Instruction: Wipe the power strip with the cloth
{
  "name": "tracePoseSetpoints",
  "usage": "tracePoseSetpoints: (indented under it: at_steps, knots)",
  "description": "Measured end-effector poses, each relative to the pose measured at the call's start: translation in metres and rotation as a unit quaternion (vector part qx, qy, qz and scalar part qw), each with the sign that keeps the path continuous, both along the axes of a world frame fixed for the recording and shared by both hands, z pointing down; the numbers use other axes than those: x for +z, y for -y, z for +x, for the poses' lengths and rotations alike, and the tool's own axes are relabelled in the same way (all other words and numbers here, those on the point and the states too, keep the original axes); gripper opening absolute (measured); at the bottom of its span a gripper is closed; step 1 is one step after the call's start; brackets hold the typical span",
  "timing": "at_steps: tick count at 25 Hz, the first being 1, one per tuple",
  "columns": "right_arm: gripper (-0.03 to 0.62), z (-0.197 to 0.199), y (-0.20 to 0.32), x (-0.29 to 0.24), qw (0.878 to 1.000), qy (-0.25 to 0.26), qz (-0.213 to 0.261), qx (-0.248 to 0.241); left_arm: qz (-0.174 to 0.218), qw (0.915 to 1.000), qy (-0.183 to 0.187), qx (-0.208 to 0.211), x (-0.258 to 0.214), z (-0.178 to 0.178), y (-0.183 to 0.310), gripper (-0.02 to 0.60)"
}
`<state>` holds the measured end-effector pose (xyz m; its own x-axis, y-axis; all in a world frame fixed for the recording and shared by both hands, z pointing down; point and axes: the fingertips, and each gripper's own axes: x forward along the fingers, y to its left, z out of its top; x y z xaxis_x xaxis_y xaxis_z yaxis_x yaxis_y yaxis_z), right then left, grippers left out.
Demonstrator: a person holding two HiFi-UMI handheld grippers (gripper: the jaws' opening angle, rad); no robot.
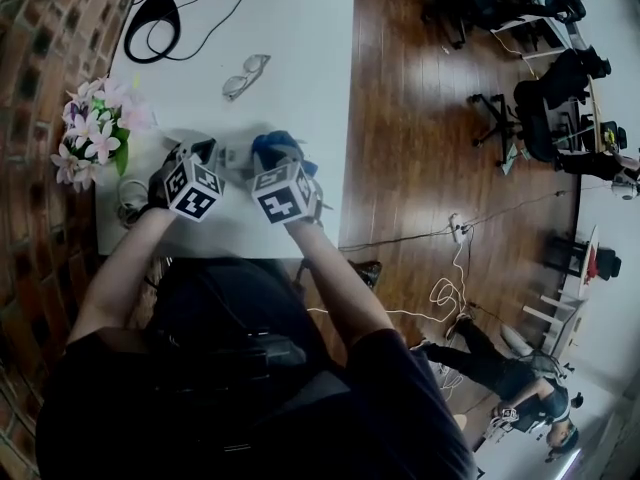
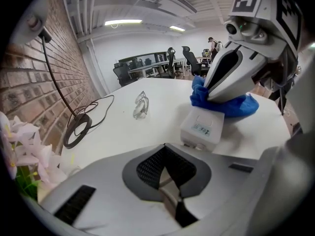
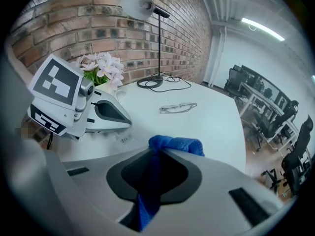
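Right gripper (image 3: 155,154): clamps cloth (image 2: 236,107) against power strip (image 2: 202,127), one o'clock of left gripper (image 2: 165,146), jaws together, empty; judged mid-wipe, near end likely left.

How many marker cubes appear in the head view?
2: one black-and-white marker cube on the left gripper, by the pink flowers; the other on the right gripper, gripping blue cloth.

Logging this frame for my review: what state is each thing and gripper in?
Left gripper: jaws shut.
Right gripper: shut on the blue cloth.
Blue cloth: bunched, at the power strip's end.
Power strip: flat on the table.
Eyeglasses: lying on the table, untouched.
Desk lamp: upright.
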<state>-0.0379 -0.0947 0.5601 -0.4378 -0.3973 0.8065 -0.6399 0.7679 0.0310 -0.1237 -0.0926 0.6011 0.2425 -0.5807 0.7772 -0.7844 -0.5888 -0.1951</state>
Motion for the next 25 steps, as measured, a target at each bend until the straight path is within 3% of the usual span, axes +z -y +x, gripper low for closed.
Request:
tracePoseSetpoints:
  at_steps: [25]
  knots:
    - [0.037, -0.068, -0.023, 0.001, 0.996, 0.012, -0.027, -0.081, 0.008, 0.9994, -0.029, 0.017, 0.001, 0.001, -0.001, 0.012]
